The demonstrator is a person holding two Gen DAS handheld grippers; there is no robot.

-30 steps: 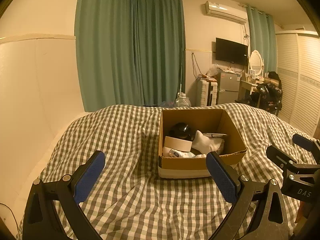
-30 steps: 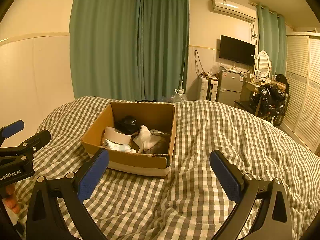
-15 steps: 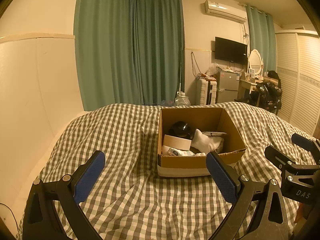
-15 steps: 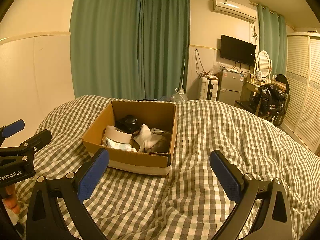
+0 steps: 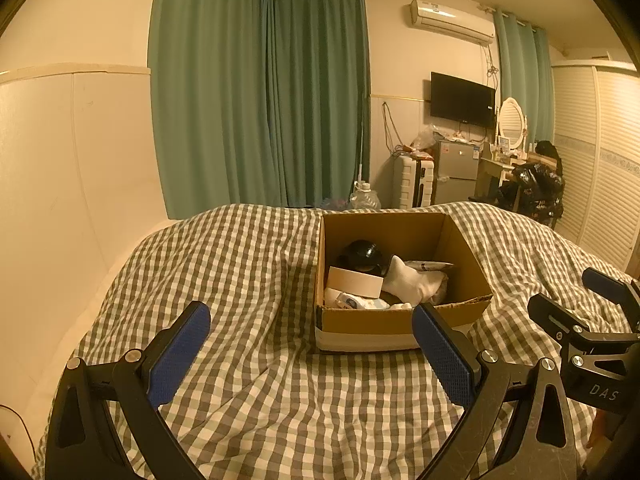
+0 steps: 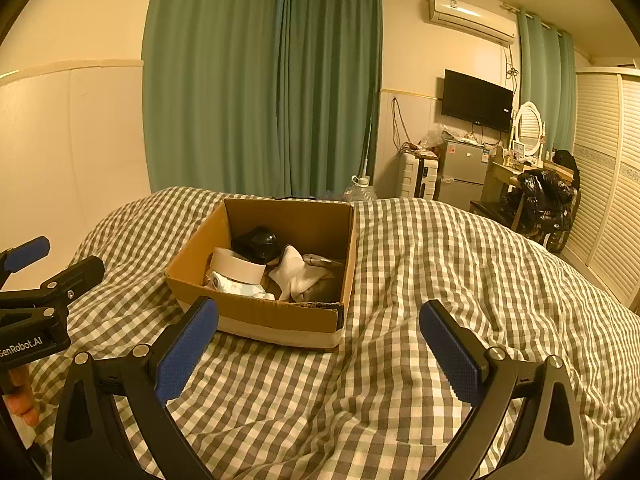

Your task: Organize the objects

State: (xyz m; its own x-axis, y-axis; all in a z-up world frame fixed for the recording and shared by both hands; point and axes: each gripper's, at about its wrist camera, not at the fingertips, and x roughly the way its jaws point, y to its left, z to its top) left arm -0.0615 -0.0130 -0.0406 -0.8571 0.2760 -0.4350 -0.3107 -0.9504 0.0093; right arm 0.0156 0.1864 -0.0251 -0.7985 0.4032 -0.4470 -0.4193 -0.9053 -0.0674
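Centrally on a checked bedspread, an open cardboard box is seen from both wrist views. Inside it, a black rounded object, a roll of wide tape, a white sock and a printed white packet are packed close together.

From the left wrist view, the box's left wall is hidden edge-on, while its right inner wall is shown; from the right wrist view, the left inner wall is exposed and a grey item beside the sock is seen more fully.

The left gripper is held wide open above the bedspread with nothing between its blue pads, its right finger overlapping the box's near right corner. The right gripper is likewise spread wide and empty, its left finger crossing the box's near left corner. Fingertips of a hand are visible only in the right wrist view.

Behind the bed, green curtains, a wall television, an air conditioner and a small fridge are seen.
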